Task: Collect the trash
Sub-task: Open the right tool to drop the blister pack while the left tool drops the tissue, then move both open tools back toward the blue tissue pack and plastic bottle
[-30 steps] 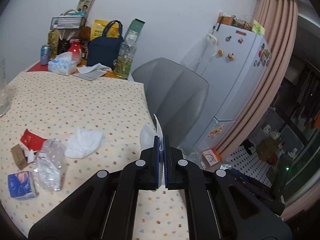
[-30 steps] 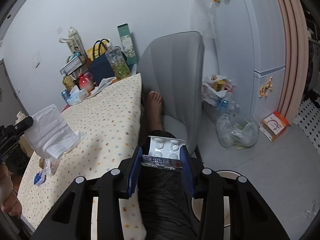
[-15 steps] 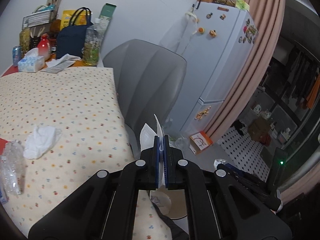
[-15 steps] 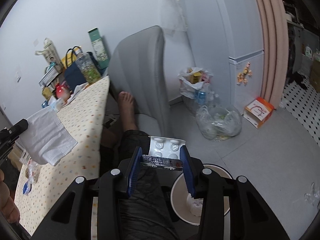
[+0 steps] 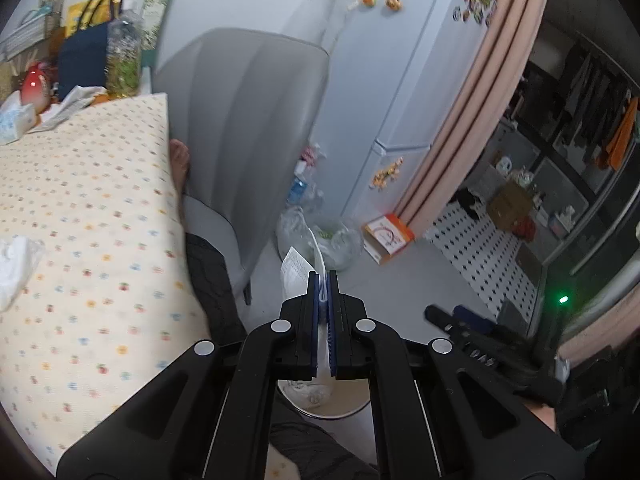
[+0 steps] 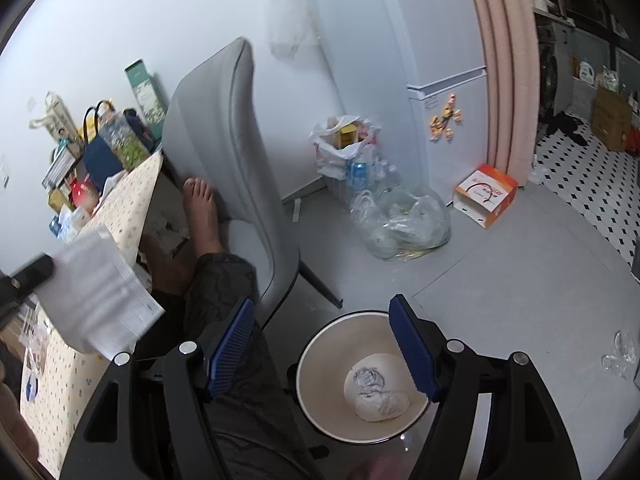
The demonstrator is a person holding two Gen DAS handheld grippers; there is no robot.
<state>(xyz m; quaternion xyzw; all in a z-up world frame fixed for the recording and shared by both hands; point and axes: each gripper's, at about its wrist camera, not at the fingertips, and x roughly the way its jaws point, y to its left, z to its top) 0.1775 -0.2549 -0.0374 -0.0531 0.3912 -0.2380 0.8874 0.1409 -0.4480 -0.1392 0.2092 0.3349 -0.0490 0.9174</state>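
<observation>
step: dumping trash | my right claw (image 6: 322, 354) opening, empty, over bin (image 6: 320, 360) | my left claw (image 5: 324, 312) clamps paper sheet (image 5: 294, 276) | next: release it over bin

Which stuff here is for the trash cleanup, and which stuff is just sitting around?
For the job:
- white paper pinched in the left gripper
- right gripper, jaws opening with nothing between them
- trash bin on the floor
- crumpled trash inside it

Just lying about:
- grey chair
- fridge
- orange box
- navy bag
</observation>
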